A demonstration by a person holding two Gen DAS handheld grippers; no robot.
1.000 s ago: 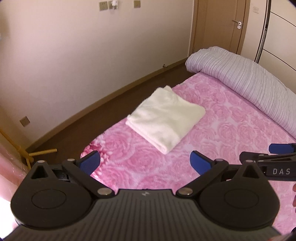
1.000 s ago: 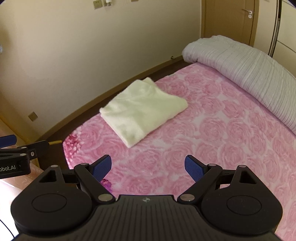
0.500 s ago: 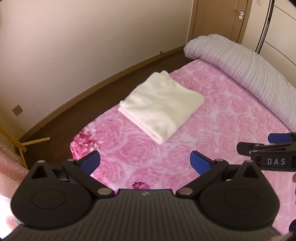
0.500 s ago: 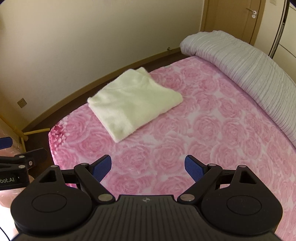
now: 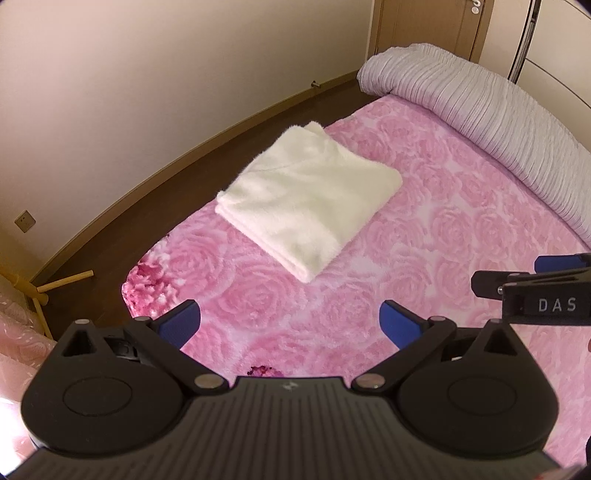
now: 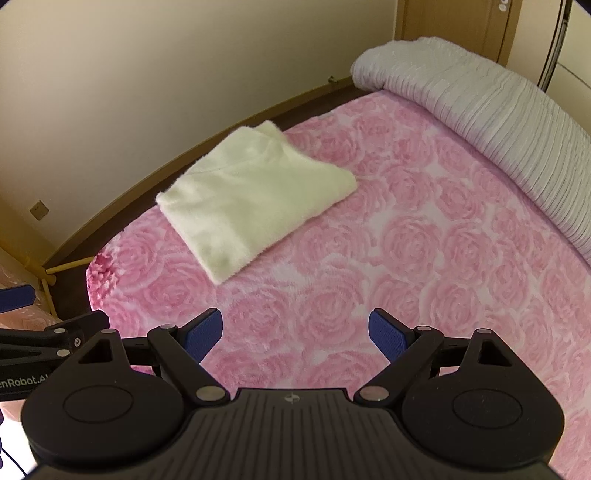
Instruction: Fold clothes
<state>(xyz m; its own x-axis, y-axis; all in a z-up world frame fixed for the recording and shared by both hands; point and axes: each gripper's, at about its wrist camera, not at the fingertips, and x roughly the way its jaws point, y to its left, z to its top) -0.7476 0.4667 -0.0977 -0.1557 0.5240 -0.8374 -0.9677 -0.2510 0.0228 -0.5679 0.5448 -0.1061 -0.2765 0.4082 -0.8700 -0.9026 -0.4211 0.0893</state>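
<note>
A cream fluffy garment [image 5: 310, 195] lies folded into a neat rectangle on the pink rose-patterned bed cover [image 5: 424, 229], near the bed's left edge. It also shows in the right wrist view [image 6: 255, 192]. My left gripper [image 5: 290, 321] is open and empty, held above the bed short of the garment. My right gripper [image 6: 295, 334] is open and empty, also above the bed and apart from the garment. The right gripper's side shows at the right edge of the left wrist view [image 5: 535, 291].
A rolled grey ribbed duvet [image 5: 480, 110] lies along the far right side of the bed. Dark floor [image 5: 166, 192] and a cream wall [image 5: 147, 74] run along the left. A wooden stand's legs [image 5: 55, 288] are on the floor at left. A door [image 5: 424, 26] is at the back.
Both grippers have moved forward and tilted down toward the bed, so the folded garment appears closer and more central. Both stay open and empty.
</note>
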